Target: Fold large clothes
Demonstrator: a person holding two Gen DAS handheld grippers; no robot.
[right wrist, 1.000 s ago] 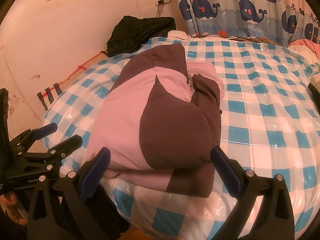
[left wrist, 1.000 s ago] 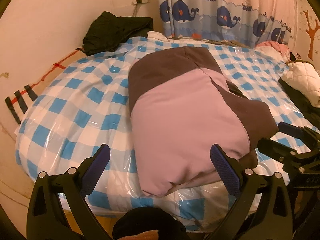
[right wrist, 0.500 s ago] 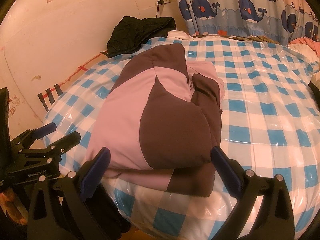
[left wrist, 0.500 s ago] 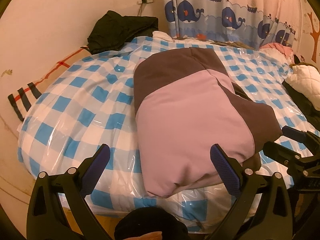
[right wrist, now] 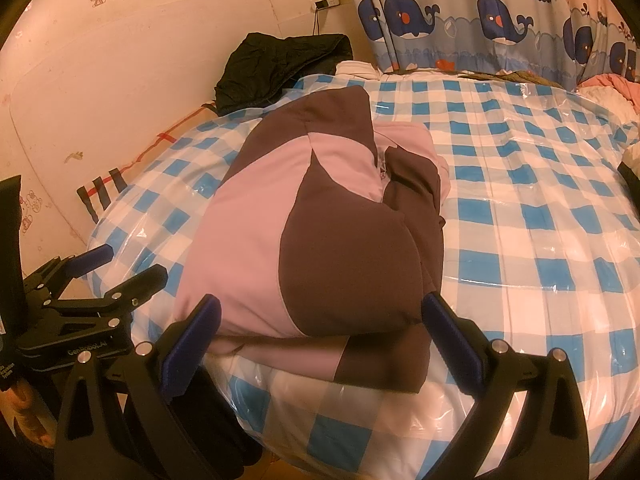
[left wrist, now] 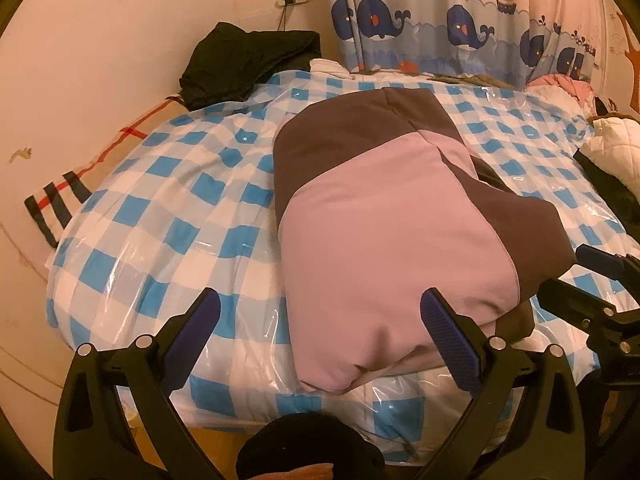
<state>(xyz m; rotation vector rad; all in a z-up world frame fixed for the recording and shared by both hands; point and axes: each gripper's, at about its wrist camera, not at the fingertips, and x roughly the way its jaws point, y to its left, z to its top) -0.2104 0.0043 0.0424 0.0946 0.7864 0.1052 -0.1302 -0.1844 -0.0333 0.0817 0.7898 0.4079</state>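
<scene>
A pink and dark brown jacket [left wrist: 380,216] lies folded in a thick bundle on the blue-and-white checked bed cover [left wrist: 160,216]. It also shows in the right wrist view [right wrist: 320,232], with a lower layer sticking out at its near edge. My left gripper [left wrist: 320,332] is open and empty, held just off the jacket's near left end. My right gripper [right wrist: 320,336] is open and empty, held just off the jacket's near edge. Each gripper shows in the other's view, the right one [left wrist: 588,284] and the left one [right wrist: 108,268].
A black garment [left wrist: 244,60] lies at the far left corner by the wall. A white quilted garment [left wrist: 616,148] and dark clothes lie at the right edge. A whale-print curtain [right wrist: 480,16] hangs behind the bed. A plaid pillow [left wrist: 60,204] sits at the left.
The left wrist view has shifted slightly, so the jacket sits a little further right and up. Both grippers stay open and the jacket has not moved.
</scene>
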